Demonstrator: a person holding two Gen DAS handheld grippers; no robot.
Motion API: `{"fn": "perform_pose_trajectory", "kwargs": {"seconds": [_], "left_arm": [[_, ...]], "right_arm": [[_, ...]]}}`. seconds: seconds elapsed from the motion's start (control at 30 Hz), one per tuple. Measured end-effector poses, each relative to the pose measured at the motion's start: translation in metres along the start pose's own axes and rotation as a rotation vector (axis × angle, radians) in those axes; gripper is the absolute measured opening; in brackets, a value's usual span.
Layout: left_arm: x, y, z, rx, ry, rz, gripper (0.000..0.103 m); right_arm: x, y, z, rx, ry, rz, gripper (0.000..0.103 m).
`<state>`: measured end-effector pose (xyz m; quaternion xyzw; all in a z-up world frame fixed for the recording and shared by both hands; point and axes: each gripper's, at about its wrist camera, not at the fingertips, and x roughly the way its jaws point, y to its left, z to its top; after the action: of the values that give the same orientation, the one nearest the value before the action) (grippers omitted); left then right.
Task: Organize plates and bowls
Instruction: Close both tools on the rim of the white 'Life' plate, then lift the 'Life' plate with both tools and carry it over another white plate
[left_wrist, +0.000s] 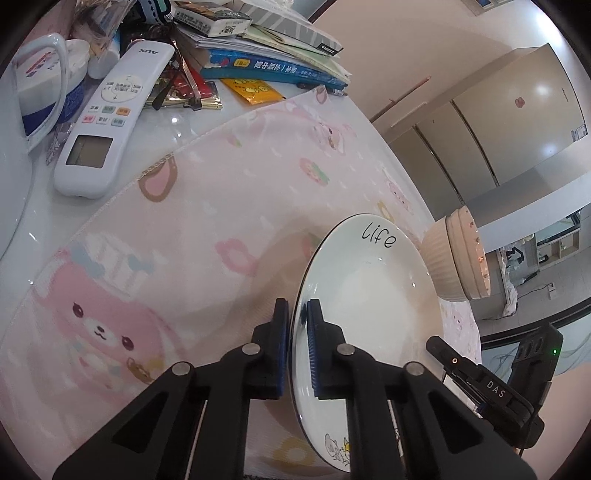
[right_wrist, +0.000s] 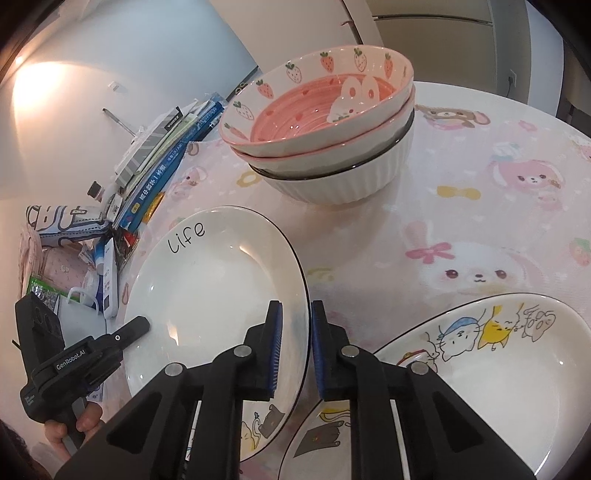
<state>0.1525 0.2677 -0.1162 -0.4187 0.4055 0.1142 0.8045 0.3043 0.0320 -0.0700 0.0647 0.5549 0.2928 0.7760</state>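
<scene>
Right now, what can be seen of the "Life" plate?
The plate is white, glossy, ceramic-looking, with a thin dark rim line, "Life" handwritten on its far rim and small cartoon animals on its near rim. It holds nothing. It sits on the pink cartoon cloth, near the stacked bowls, its right edge close to a second cartoon plate. The left gripper is shut on its left rim and the right gripper on its right rim.

Pale wall (left_wrist: 424, 44) at far right. Beige cabinet doors (left_wrist: 517, 122) below, reflecting light spots. Tiled floor (left_wrist: 546, 280) beyond. Bright lamp glare (right_wrist: 33, 85) on far left wall.
</scene>
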Motion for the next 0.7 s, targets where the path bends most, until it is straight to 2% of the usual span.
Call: {"fn": "perform_pose_trajectory", "kwargs": {"seconds": [0.2,0.47,0.7], "left_arm": [[0.001,0.0,0.0,-0.015,-0.009,-0.005,0.008],[0.001,-0.016,-0.005,0.082,-0.035,0.066,0.008],[-0.003,-0.027,-0.008,0.135,-0.039,0.029,0.008]], "right_arm": [[0.0,-0.001,0.0,-0.003,-0.002,0.011,0.016],[-0.004,-0.002,0.0,0.032,0.017,-0.004,0.016],[-0.019,-0.004,0.005,0.048,0.012,-0.021,0.016]]}}
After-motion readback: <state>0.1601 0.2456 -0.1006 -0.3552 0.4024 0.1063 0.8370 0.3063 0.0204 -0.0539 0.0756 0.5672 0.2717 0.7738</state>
